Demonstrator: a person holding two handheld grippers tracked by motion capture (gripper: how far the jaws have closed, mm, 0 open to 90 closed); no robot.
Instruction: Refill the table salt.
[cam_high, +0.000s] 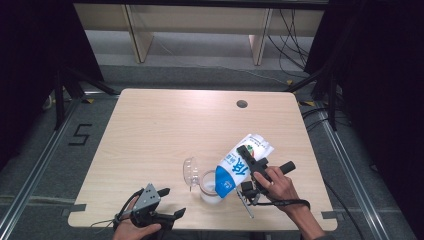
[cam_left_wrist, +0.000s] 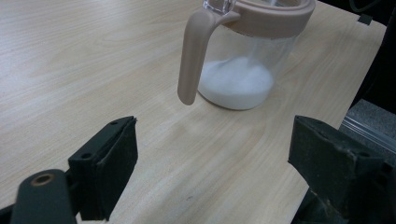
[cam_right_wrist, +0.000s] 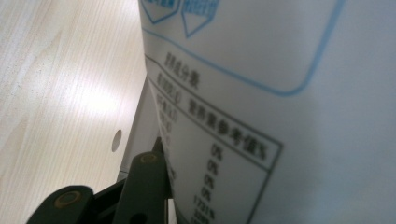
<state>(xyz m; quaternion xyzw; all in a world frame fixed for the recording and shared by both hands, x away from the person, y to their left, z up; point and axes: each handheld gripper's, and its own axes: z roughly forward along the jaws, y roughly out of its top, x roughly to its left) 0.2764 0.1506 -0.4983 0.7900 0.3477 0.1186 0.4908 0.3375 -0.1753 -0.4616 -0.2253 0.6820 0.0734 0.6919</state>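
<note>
Clearly, this is a pouring job in the middle of its course.

Work in hand: the right claw tips a blue and white bag over a clear jug, mouth down toward the jug's opening.

Right claw: closed on the bag, one jaw pressed flat against the printed side in the right gripper view (the other jaw is hidden behind the bag).

Left claw: it rests low on the near edge of the bench, jaws wide apart with nothing between them, pointing toward the jug but well apart from it.

Place of the bag: in the air, tilted, lower end at the jug's rim, upper end up and to the right.

Place of the jug: standing upright on the bench, near the front, its clear lid flipped open to the left, its beige handle facing the left claw.

Done so far: a low heap of white powder (salt or sugar, I cannot tell) covers the jug's bottom.

Left to do: I judge the jug far from full, so more pouring may follow; then the bag must be set upright and the lid closed.
</note>
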